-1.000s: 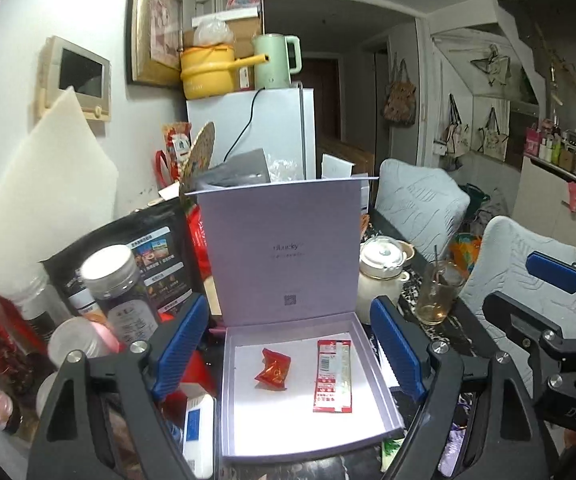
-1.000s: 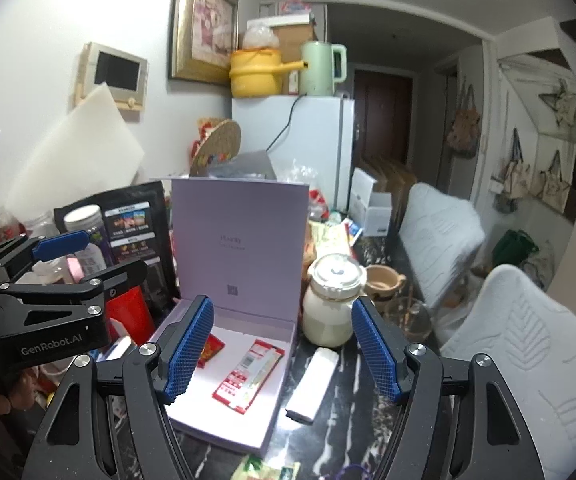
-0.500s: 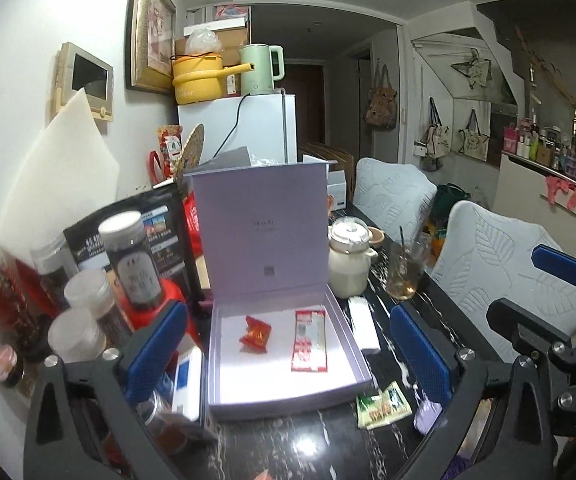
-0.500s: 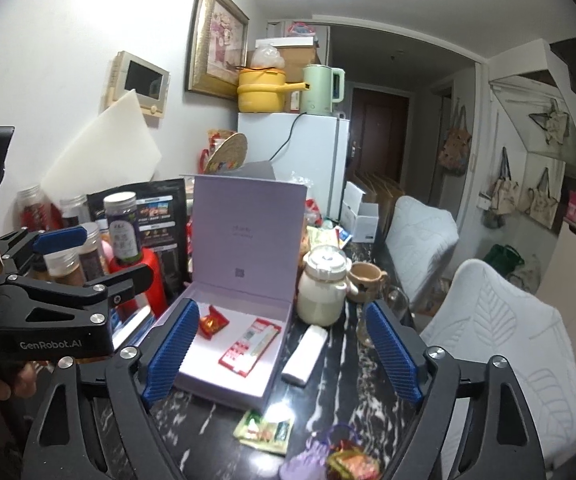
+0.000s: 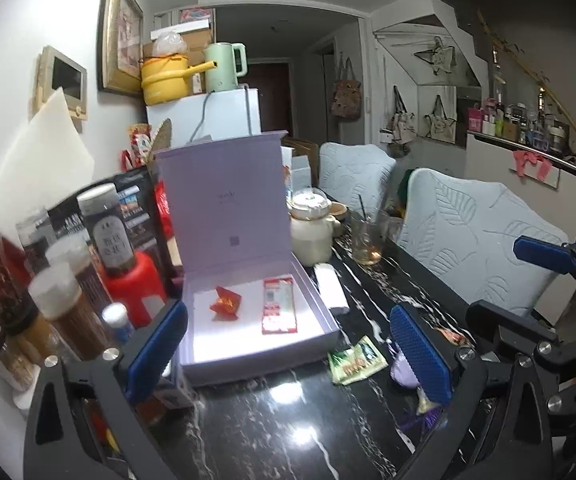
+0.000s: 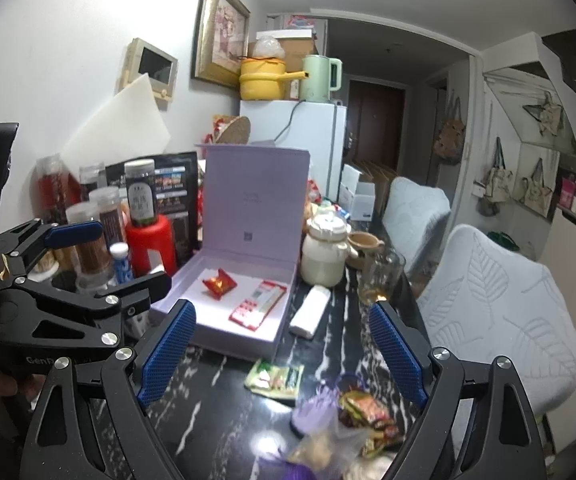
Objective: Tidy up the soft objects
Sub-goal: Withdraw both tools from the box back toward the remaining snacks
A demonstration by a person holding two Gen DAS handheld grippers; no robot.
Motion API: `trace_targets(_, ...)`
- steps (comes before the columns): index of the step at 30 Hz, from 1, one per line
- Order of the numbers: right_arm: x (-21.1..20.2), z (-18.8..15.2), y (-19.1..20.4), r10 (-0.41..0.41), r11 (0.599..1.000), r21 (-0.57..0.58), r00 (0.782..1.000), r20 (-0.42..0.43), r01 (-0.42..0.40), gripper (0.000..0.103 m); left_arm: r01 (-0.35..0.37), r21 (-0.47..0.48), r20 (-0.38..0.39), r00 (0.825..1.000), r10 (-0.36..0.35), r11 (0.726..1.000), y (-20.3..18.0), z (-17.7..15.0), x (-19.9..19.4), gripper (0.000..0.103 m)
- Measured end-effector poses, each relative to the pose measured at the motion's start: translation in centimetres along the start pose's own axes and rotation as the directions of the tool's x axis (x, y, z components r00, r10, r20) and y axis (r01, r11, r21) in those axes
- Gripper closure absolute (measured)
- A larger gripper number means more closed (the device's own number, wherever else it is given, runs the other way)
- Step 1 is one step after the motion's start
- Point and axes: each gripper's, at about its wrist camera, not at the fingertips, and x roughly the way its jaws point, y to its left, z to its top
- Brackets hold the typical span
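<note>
An open lilac box stands on the dark marble table, lid upright. In it lie a red candy wrapper and a long red packet. A green sachet lies on the table in front of the box. A purple pouch and a pile of snack packets lie nearer. My left gripper is open and empty, before the box. My right gripper is open and empty, above the sachet and pouch.
Jars and a red canister crowd the table's left side. A cream pot, a glass and a white flat pack stand right of the box. Quilted chairs line the right edge.
Both grippers have drawn back and up from the box. More table front shows now, with the green sachet, purple pouch and snack packets. Both jaws stay open.
</note>
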Motion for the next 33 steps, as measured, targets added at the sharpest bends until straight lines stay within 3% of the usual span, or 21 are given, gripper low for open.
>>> trace_targets(18,-2.0,-6.9,-2.9,-0.043,0.989,0.137,0.995,-0.086,0.055,0.014,0.104,0.030,-0.119,0.988,-0.100,0.994,-3.3,-4.8,1.9,0.000)
trace_targets(33,-2.4,-11.9,-7.4,-0.042,0.970,0.230,0.986,-0.160,0.079,0.014,0.244,0.014,-0.163,0.957,-0.238,0.970,-8.2,-6.2,4.7,0.000)
